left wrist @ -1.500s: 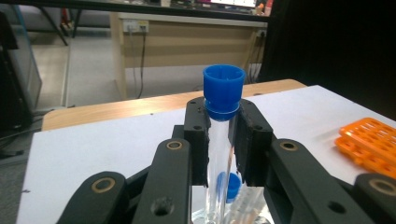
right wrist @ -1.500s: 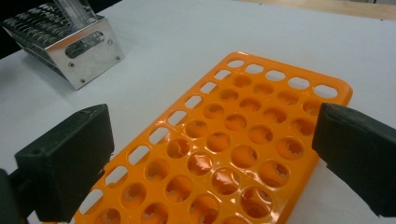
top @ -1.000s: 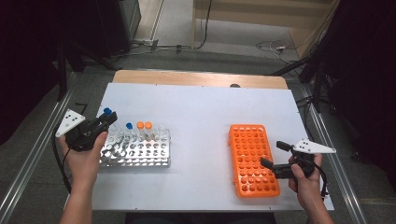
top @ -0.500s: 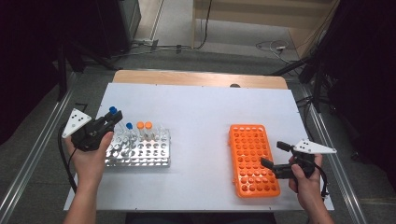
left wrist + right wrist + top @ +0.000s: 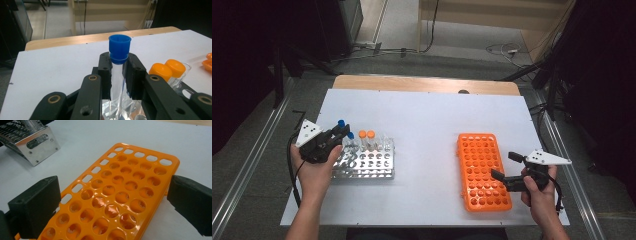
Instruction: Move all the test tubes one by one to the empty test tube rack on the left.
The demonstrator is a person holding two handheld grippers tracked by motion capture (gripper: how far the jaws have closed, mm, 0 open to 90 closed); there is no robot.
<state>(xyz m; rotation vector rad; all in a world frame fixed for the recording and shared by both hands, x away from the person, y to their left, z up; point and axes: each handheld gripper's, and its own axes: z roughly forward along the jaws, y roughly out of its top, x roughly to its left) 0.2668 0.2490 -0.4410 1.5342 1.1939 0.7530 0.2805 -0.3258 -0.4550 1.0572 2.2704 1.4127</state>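
Blue-capped tube (image 5: 119, 75) sits clamped between the jaws of the left gripper (image 5: 119, 77), which close on its clear body just under the cap; in the high view that left gripper (image 5: 333, 136) lies at the left of the frame, over the back left corner of the metal rack (image 5: 367, 160), and the tube's foot seems still to be down among the rack's holes. The step in hand reads as pulling this tube out of the metal rack, probably to carry it across to the orange rack (image 5: 482, 170) at the lower right of the frame. Next comes a straight upward lift, so the tube clears its hole without knocking the two orange-capped tubes (image 5: 366, 138) just beside it. Over the near end of that orange rack the right gripper (image 5: 504, 166) hovers, its jaws spread wide apart and holding nothing, with the empty wells between them in its own view.
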